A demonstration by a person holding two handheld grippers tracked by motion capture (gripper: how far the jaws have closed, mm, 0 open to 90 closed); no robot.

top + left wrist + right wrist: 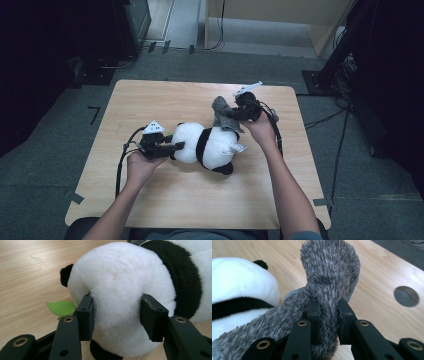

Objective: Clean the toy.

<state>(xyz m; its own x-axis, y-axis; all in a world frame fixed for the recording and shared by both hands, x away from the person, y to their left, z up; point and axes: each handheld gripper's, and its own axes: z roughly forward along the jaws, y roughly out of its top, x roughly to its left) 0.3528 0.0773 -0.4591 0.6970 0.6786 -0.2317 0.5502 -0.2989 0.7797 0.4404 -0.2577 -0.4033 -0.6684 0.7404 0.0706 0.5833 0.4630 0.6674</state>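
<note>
So starting at the left: the left gripper [176, 146] sits low on the tabletop [165, 100] with its jaws around the white head of the plush panda [207, 146]. In the left gripper view the pads [86, 315] dent the fur on both sides, so I'd call that clamped on the panda's head, a soft squeeze rather than a hard pinch. There's a little green felt leaf [61, 308] poking out from under the head, lying flat on the wood.

The panda itself lies on its side near the middle of the tabletop, head toward the left gripper, black band across the body, a black foot at the near edge.

Moving right: the right gripper [239, 114] is up by the panda's far side with a grey fuzzy cloth [329, 277] pinched tight between its jaws. The cloth stands up in a rounded flap above the jaws and trails down toward the panda's body, touching it. Looks like a small garment or wrap, can't tell which.

My read on the step: left holds the toy steady while right works the grey piece on or off the body, which of the two I can't say. Next move probably needs the left grip to stay firm and the right to pull smoothly along the body so the fabric doesn't snag.
</note>
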